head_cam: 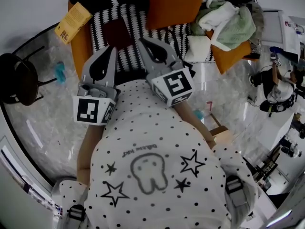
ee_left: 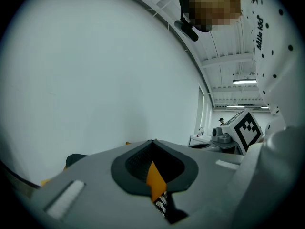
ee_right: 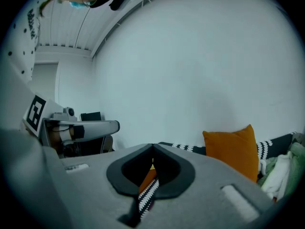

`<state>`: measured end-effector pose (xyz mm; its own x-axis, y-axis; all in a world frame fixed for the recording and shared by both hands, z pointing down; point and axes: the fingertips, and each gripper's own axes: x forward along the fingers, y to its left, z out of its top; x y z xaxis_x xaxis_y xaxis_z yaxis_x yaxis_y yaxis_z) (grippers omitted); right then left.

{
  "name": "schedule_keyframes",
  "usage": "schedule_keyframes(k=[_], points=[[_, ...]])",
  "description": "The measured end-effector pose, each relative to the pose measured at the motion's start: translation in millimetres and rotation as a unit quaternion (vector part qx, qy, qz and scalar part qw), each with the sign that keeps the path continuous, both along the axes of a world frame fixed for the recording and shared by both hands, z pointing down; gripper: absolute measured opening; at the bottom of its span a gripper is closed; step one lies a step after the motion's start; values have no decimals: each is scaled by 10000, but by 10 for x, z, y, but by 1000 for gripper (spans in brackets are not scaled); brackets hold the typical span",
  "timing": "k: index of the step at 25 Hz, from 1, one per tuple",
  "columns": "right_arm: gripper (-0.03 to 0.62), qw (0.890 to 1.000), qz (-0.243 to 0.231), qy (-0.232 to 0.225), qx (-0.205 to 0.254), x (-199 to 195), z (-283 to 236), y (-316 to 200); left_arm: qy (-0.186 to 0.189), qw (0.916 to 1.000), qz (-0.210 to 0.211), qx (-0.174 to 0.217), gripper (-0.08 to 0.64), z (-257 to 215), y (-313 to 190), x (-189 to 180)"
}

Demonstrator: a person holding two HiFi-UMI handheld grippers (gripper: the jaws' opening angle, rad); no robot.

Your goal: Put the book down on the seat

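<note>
A dark red book (head_cam: pixel 116 33) lies flat on the sofa seat's black-and-white blanket (head_cam: pixel 176 36). A yellow book (head_cam: pixel 72 22) rests on the orange left armrest (head_cam: pixel 81 46). My left gripper (head_cam: pixel 113 48) hangs just in front of the dark red book, jaws shut and empty. My right gripper (head_cam: pixel 141 41) is beside it, to the right of that book, also shut with nothing held. In the left gripper view the left gripper (ee_left: pixel 153 141) has its jaws together, pointing at a white wall. The right gripper view shows the right gripper (ee_right: pixel 152 147) closed, with an orange cushion (ee_right: pixel 233 149) beyond.
An orange cushion (head_cam: pixel 174 4) leans on the sofa back. Green and white clothes (head_cam: pixel 231 20) are piled at the sofa's right end. A black chair (head_cam: pixel 19 80) stands on the floor at left, near a blue object (head_cam: pixel 60 72). Another person (head_cam: pixel 276 87) works at right.
</note>
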<state>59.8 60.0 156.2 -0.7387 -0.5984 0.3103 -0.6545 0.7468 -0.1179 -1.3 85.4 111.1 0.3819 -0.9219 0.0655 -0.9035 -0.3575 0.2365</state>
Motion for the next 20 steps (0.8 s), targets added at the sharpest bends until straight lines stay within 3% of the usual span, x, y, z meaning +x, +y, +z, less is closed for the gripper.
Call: schedule_keyframes(k=[20], points=[[0,9989,-304,318,132,-152,21,58,-4,9999,-82,-141,3,38,-4,-32]])
